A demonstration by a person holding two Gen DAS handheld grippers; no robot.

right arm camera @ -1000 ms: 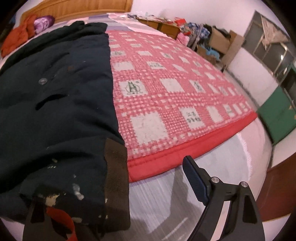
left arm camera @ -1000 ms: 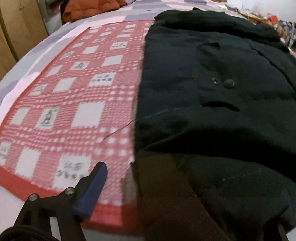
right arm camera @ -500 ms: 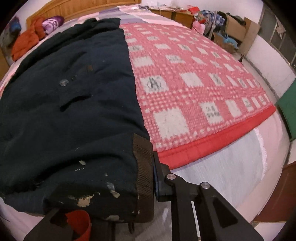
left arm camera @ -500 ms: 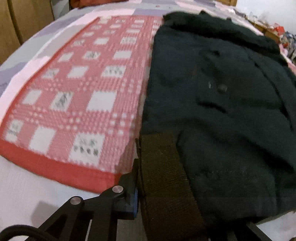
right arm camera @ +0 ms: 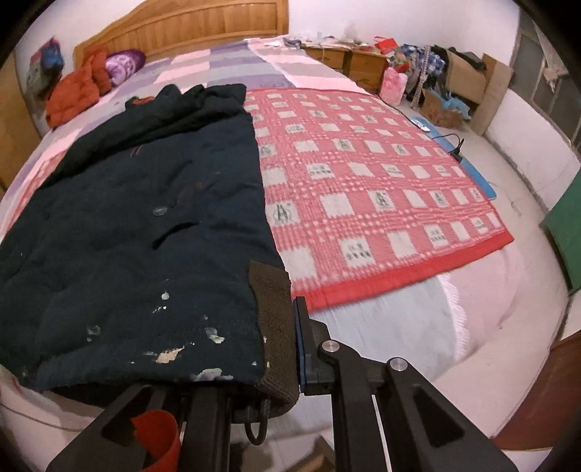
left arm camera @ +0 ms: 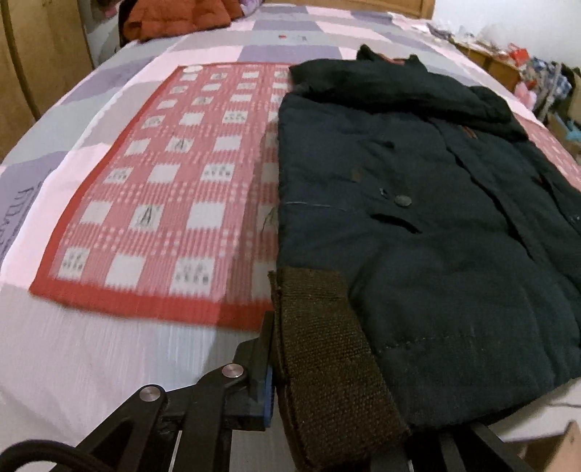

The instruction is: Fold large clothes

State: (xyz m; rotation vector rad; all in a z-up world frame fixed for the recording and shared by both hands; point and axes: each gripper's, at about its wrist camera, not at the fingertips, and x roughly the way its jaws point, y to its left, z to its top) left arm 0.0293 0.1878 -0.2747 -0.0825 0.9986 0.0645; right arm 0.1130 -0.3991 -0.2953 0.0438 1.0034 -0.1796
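— Bed (left arm camera: 90,355) first, left cam: what's on it?
— White sheet near me, purple/pink check cover further back, red-and-white check blanket (left arm camera: 163,203) laid flat on top. Dark padded coat (left arm camera: 417,254) lies over the blanket's right part, front up w/ a button, collar at the far end. Orange garment (left arm camera: 174,18) bunched at the head end, wood panels at far left.
— Your left gripper (left arm camera: 290,392)?
— Clamped on the coat's brown knit cuff (left arm camera: 319,355), at the hem corner.
— Right cam?
— Same coat (right arm camera: 138,225), now left of the blanket (right arm camera: 363,196); pale flecks near the hem. Right gripper (right arm camera: 287,363) is clamped on the other brown cuff (right arm camera: 276,326). Wood headboard (right arm camera: 189,25) behind, cluttered boxes (right arm camera: 468,83) & clothes by the far wall, green panel at right.
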